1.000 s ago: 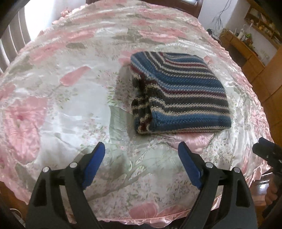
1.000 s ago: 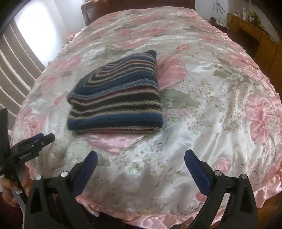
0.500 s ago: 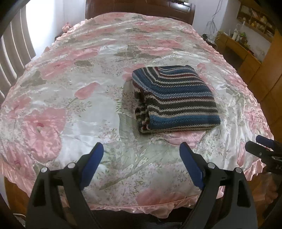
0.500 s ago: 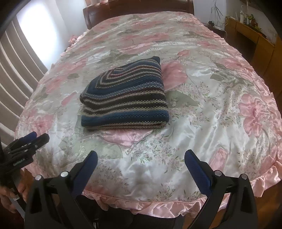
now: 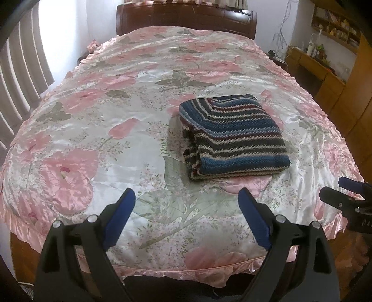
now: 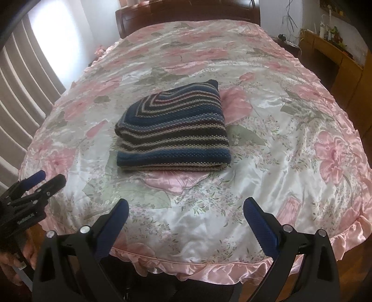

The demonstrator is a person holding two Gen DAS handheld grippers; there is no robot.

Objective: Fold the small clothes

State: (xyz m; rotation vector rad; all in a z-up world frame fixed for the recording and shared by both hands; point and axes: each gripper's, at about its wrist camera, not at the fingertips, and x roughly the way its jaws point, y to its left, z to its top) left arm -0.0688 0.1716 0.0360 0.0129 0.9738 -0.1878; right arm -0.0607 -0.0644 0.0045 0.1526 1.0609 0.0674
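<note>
- Left gripper [image 5: 186,212] and right gripper [image 6: 186,221] both spread wide, holding nothing; both have pulled back past the foot of the bed over the last second, more bedspread now in view.
- Striped knit garment [image 5: 232,137] lies as a neat folded rectangle on the bedspread [image 5: 93,116], well apart from both tools, unchanged.
- Fold looks finished; retreat suggests the task is done.
- Surface: shiny pink floral satin, ruffled edge.
- Room: dark wooden headboard [image 5: 186,19], curtains [image 5: 21,76] left, wooden shelving [image 5: 325,69] right.

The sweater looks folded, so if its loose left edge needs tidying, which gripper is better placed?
Left, probably. The sweater's layered open edge faces the left gripper; the right gripper faces the smooth fold. Both are open, off the bed.
</note>
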